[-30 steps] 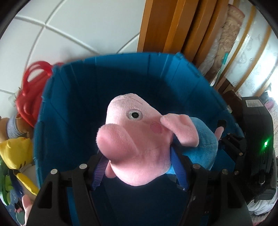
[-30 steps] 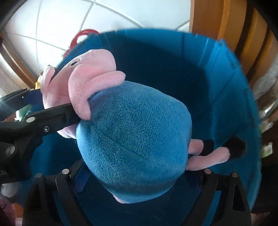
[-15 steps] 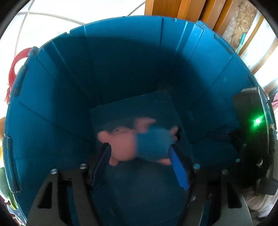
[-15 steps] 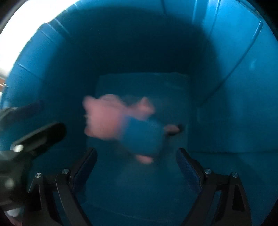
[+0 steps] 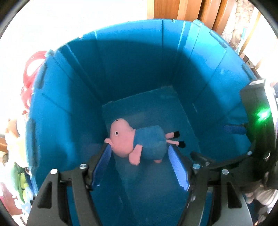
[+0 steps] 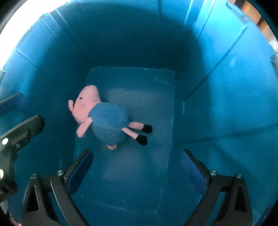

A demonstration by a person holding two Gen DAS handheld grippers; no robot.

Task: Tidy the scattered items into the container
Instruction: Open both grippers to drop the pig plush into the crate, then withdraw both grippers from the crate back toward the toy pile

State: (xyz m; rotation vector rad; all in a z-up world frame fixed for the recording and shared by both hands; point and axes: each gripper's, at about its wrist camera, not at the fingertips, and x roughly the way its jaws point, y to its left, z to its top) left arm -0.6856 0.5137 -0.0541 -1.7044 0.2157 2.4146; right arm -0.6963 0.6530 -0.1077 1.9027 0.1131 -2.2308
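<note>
A pink pig plush in a blue shirt (image 5: 139,144) lies on its side on the floor of the deep blue bin (image 5: 132,69). It also shows in the right wrist view (image 6: 106,121), with the bin wall (image 6: 217,87) around it. My left gripper (image 5: 139,165) is open and empty, held above the bin over the plush. My right gripper (image 6: 135,170) is open and empty, also held over the bin. The right gripper's fingers (image 5: 234,129) show at the right edge of the left wrist view. The left gripper's fingers (image 6: 22,128) show at the left edge of the right wrist view.
Outside the bin on the left lie a red plastic toy (image 5: 31,73) and several soft toys (image 5: 15,142) on the white tiled floor. Wooden furniture (image 5: 191,12) stands behind the bin.
Both grippers held the pig plush over the bin a second ago. They opened, the plush fell, and it now lies on the bin floor.
</note>
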